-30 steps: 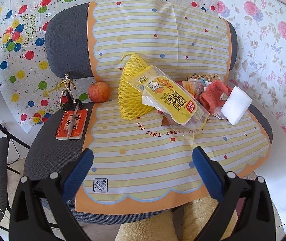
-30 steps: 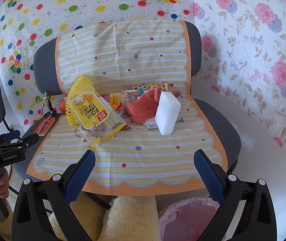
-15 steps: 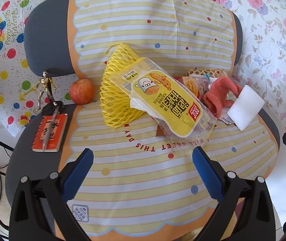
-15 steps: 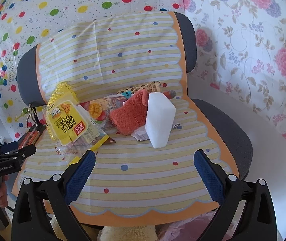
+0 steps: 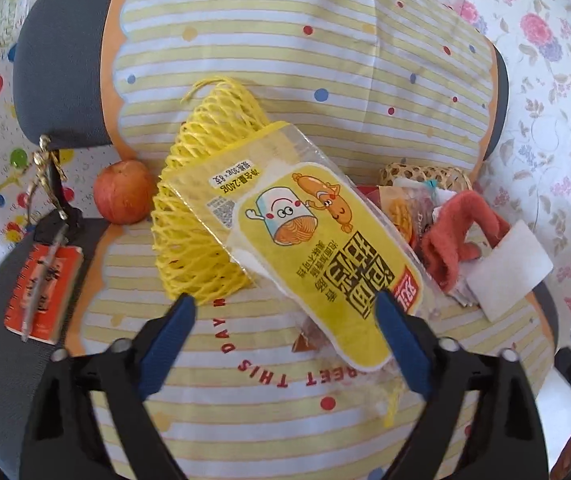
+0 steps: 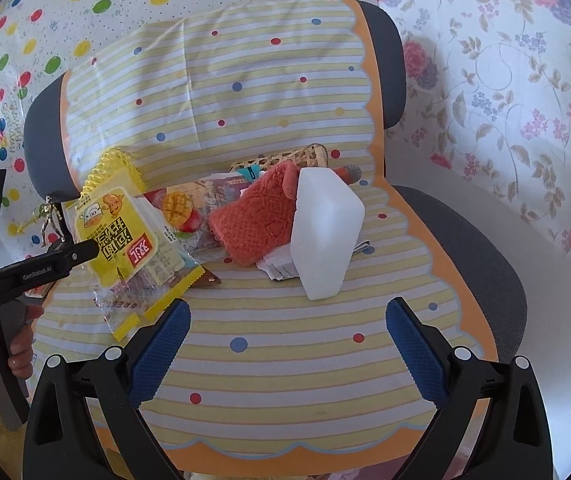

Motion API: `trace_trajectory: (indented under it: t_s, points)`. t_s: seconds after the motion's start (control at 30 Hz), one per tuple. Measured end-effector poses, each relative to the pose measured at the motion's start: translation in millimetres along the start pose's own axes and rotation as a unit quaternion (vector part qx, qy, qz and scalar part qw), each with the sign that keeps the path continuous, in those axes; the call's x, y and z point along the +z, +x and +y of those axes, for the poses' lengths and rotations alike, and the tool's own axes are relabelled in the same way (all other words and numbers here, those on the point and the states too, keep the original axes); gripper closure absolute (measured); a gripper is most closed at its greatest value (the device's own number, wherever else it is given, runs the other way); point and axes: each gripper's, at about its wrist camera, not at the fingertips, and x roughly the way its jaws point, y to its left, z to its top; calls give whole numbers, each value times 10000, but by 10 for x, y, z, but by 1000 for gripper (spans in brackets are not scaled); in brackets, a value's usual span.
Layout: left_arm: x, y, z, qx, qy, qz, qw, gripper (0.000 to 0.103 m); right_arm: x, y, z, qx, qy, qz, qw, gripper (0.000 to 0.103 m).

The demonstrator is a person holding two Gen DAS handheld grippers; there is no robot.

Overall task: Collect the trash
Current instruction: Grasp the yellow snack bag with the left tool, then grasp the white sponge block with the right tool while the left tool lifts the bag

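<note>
1. Since the earlier frames both tongs have come in closer to the chair; the left tongs (image 5: pixel 285 316) have advanced most, so the yellow snack wrapper (image 5: pixel 317 248) now fills the middle of the left wrist view.
2. The left tongs stand apart and hold nothing. Their blue pads (image 5: pixel 169 340) sit at either side of the wrapper's near end; whether they touch it cannot be told.
3. The right tongs (image 6: pixel 285 340) are also spread wide and empty, over the near part of the striped cloth (image 6: pixel 285 380) on the chair seat (image 6: pixel 481 248).
4. The wrapper lies tilted, its far end resting on a yellow foam net (image 5: pixel 201 216). A clear crumpled wrapper (image 6: pixel 141 292) lies under its near end.
5. To the right are a mango-print packet (image 6: pixel 181 208), an orange-red knitted cloth (image 6: pixel 257 220) and a white foam block (image 6: pixel 325 232) leaning against the cloth, with papers under it.
6. A woven basket (image 6: pixel 285 156) sits behind them, by the backrest.
7. On the left of the seat: an apple (image 5: pixel 125 192), a gold figurine (image 5: pixel 47 176) and an orange notebook (image 5: pixel 45 280) with a pen on it.
</note>
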Motion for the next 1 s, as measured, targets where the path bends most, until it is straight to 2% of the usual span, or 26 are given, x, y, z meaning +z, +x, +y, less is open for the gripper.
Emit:
trace_trajectory:
  t_s: [0.07, 0.1, 0.13, 0.23, 0.33, 0.37, 0.4, 0.5, 0.57, 0.73, 0.8, 0.83, 0.9, 1.0]
  points:
    - [10, 79, 33, -264, -141, 143, 9994, 25, -4, 28, -11, 38, -5, 21, 10000, 8]
    - [10, 115, 35, -353, -167, 193, 9991, 32, -5, 39, -9, 55, -2, 14, 10000, 8]
    - [12, 145, 33, -430, -173, 241, 9986, 35, -5, 48, -8, 85, -15, 22, 10000, 8]
    - [39, 147, 29, -629, -253, 123, 9976, 43, -12, 45, 27, 241, -95, -4, 9997, 11]
    - [85, 113, -5, -968, -294, 30, 9949, 57, -5, 31, 54, 316, -150, -14, 9994, 12]
    - [97, 103, -24, -1113, -299, 44, 9933, 66, -5, 22, 70, 339, -152, -30, 9993, 19]
    - [107, 89, -43, -1283, -306, 61, 9912, 75, -12, 13, 82, 356, -142, -36, 9993, 35]
    - [162, 32, -147, -1688, -213, -30, 9854, 94, -4, -21, 75, 384, -111, -41, 9992, 37]
    - [177, -100, -198, -1831, -80, -222, 9828, 101, -4, -82, 78, 360, -87, -139, 9992, 37]
    - [173, -661, -274, -1779, 327, -911, 9793, 103, 23, -144, 50, 292, -99, -289, 9991, 37]
    - [202, -867, -258, -1570, 466, -1093, 9804, 103, 37, -110, 26, 303, -98, -298, 9990, 38]
    - [180, -953, -263, -1404, 541, -1181, 9815, 103, 44, -87, 10, 297, -97, -321, 9990, 40]
    - [118, -1089, -263, -1167, 660, -1356, 9817, 103, 78, -24, -33, 219, -112, -375, 9990, 56]
    - [22, -1168, -266, -891, 752, -1472, 9822, 103, 152, 82, -118, 114, -90, -422, 9990, 60]
